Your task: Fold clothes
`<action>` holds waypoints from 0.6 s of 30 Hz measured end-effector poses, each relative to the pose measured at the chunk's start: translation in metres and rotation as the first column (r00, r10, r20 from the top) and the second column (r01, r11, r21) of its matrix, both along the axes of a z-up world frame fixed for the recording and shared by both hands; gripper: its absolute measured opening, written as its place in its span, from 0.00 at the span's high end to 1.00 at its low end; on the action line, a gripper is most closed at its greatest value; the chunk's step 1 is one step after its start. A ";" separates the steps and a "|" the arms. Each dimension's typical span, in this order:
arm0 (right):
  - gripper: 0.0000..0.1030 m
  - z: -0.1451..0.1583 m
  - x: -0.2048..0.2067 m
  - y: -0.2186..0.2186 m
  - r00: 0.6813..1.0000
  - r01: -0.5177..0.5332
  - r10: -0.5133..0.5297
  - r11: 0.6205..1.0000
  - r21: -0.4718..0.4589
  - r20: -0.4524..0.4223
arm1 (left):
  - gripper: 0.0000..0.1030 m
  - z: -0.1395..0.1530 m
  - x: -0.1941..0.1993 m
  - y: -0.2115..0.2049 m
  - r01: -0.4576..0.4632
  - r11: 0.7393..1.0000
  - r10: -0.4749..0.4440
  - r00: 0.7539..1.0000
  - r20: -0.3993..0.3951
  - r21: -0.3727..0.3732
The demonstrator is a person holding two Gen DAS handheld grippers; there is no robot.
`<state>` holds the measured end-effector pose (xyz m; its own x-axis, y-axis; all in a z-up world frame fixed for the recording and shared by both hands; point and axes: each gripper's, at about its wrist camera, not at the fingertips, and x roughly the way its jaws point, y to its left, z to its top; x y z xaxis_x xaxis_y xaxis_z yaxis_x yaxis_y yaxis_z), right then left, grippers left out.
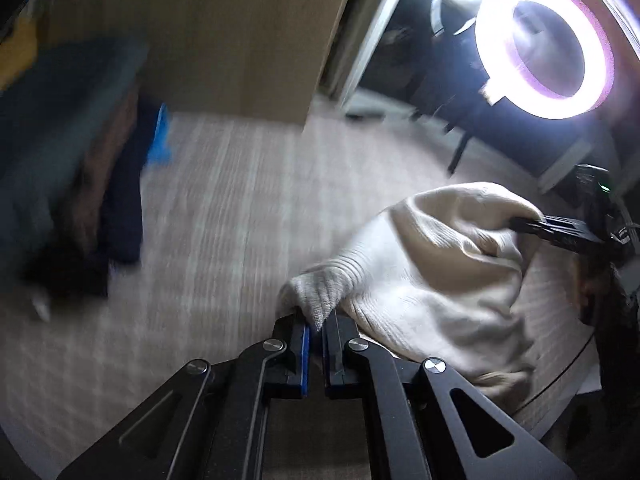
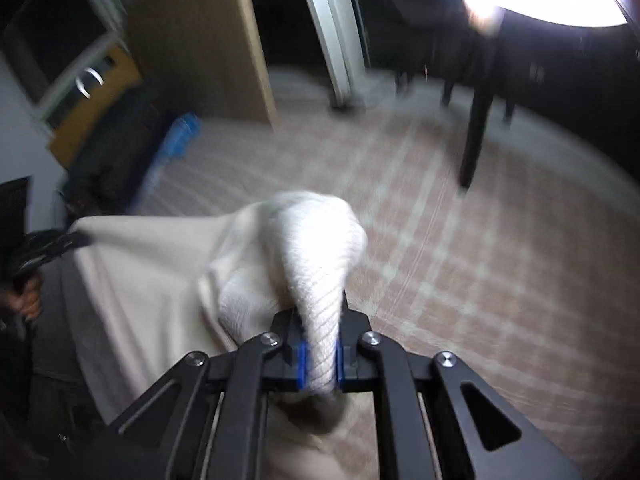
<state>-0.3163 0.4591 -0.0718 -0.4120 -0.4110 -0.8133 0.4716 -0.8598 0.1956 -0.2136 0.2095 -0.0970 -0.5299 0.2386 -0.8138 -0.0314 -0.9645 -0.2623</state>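
A cream ribbed-knit garment [image 1: 432, 264] hangs in the air between my two grippers, above a checked surface. My left gripper [image 1: 318, 320] is shut on one ribbed edge of it. My right gripper [image 2: 320, 320] is shut on a thick bunched ribbed edge [image 2: 320, 272]. In the left wrist view the right gripper [image 1: 532, 226] shows at the far right, pinching the cloth. In the right wrist view the left gripper [image 2: 76, 240] shows at the far left, pinching the other corner. The cloth sags between them. Both views are blurred by motion.
A pile of dark clothes [image 1: 80, 168] lies at the left on the checked pink-and-white surface [image 2: 480, 260]. A wooden panel [image 1: 224, 40] stands behind. A lit ring light [image 1: 548, 48] on a dark stand [image 2: 476, 128] is at the right, with something blue [image 2: 176, 140] by the pile.
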 end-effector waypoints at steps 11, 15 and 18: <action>0.91 0.254 0.158 0.064 0.884 0.080 -0.145 0.984 -0.162 -0.445 | 0.97 0.243 0.074 -0.015 0.079 0.982 -0.155 0.860 -0.487 -0.174; 0.91 0.271 0.213 0.068 0.867 0.076 -0.141 0.986 -0.152 -0.478 | 0.97 0.262 0.112 -0.020 0.112 0.969 -0.213 0.829 -0.518 -0.220; 0.91 0.245 0.220 0.068 0.882 0.121 -0.155 0.987 -0.103 -0.445 | 0.97 0.230 0.116 -0.017 0.155 0.956 -0.254 0.861 -0.440 -0.248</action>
<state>-0.0959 0.5271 0.1733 -0.7832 -0.3718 -0.4983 0.4007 -0.9147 0.0528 -0.0976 0.1930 0.1325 -0.8131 0.2446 -0.5282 -0.3038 -0.9524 0.0267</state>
